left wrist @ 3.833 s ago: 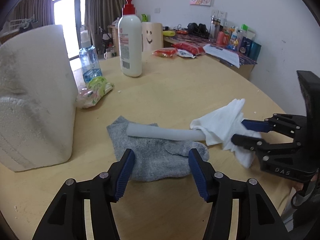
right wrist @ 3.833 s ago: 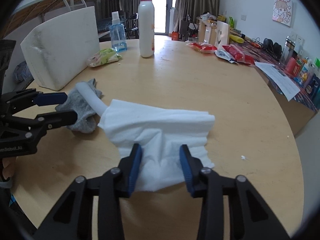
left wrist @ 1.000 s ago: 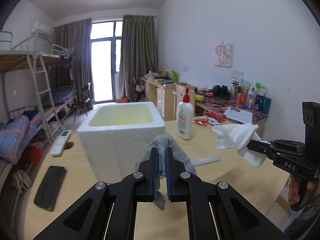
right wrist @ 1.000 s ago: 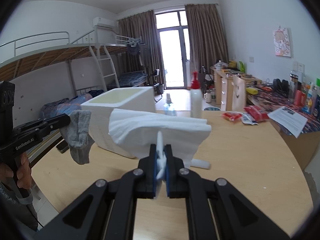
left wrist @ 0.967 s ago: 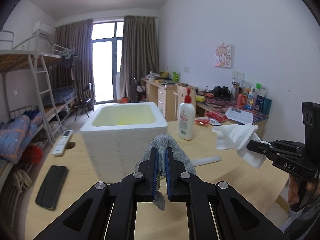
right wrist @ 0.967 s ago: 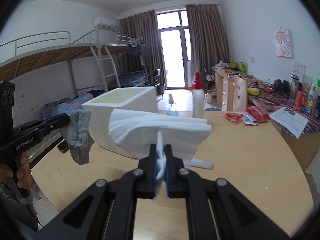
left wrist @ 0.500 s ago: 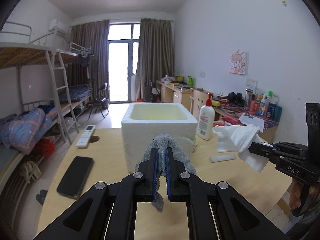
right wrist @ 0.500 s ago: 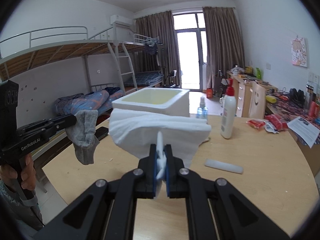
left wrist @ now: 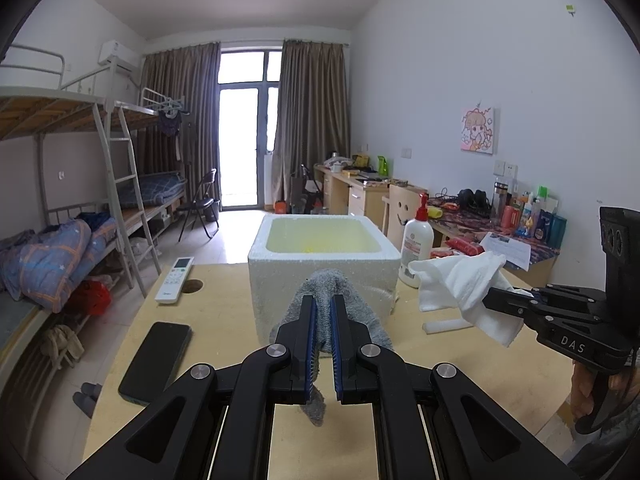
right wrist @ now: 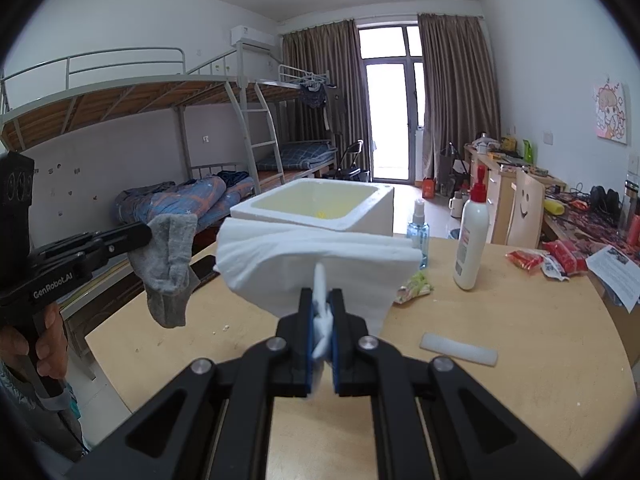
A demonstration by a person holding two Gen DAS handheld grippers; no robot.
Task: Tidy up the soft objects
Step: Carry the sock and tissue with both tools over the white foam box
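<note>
Above the table [left wrist: 224,320], short of the box [left wrist: 324,268], you're carrying both soft items clear of the wood. Left gripper [left wrist: 322,344] is pinched tight on the grey sock [left wrist: 340,296]: it drapes over the blue pads, toe hanging limp below. Right gripper [right wrist: 320,328] is clamped on the white cloth [right wrist: 304,268], with a small tuft poking up between the pads and the rest fanned out ahead in a loose fold.

Holding them high makes sense: the box walls are tall and its mouth faces up, so you'll likely need to clear the rim before dropping anything in. My read is that the box is the bin for the soft stuff; neither item is over it yet.

Materials:
- Sock: knit, fuzzy, and sags under its own weight, so the tail will lag.
- Cloth: thin, crinkly, papery, and holds creases.
- Box: white foam, grainy walls, thick rounded rim, yellowish inside. It's light, so I'd expect it to shift if bumped.
- Foam stick [right wrist: 458,349]: a short, pale cylinder lying flat on the table right of the box, untouched. Probably next.

Lotion bottle [right wrist: 472,248] stands just right of the box, so watch the cloth's swing.
</note>
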